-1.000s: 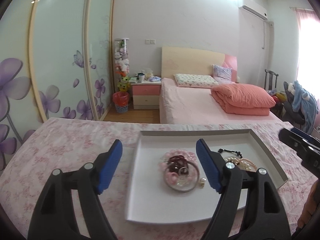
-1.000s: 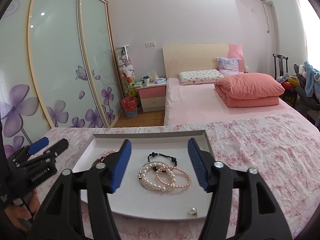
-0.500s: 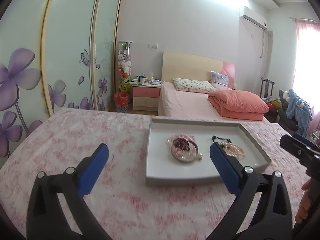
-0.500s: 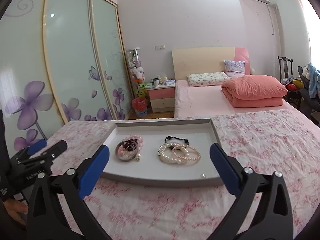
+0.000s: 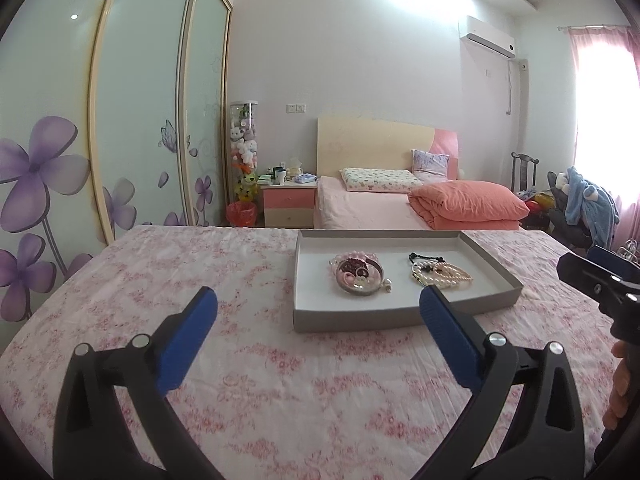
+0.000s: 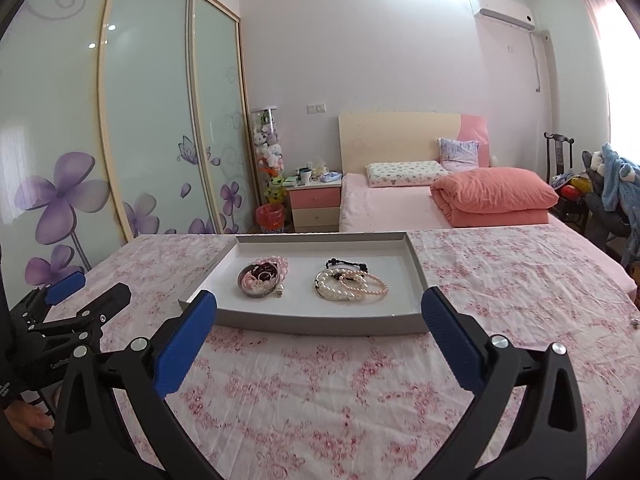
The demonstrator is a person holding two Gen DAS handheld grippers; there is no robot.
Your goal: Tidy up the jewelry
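Note:
A grey tray (image 5: 404, 317) (image 6: 304, 322) with a white floor lies on the pink floral cloth. In it stands a small round dish (image 5: 359, 275) (image 6: 259, 279) of small jewelry with a pink bead bracelet (image 6: 276, 261) behind it. To its right lie pearl bracelets (image 5: 442, 275) (image 6: 348, 286) and a black bead string (image 6: 344, 263). A loose pearl earring (image 5: 386, 285) (image 6: 279, 290) lies by the dish. My left gripper (image 5: 318, 320) is open and empty, short of the tray. My right gripper (image 6: 319, 316) is open and empty at the tray's near wall.
The cloth-covered table (image 5: 200, 280) stretches left and right of the tray. Behind it stand a bed with a folded orange quilt (image 5: 468, 204), a nightstand (image 5: 288, 204) and sliding wardrobe doors (image 5: 132, 120). A small shiny item (image 6: 634, 322) lies on the cloth at far right.
Both grippers have pulled back from over the tray toward me and their jaws have spread wider. The jewelry in the tray has not moved.

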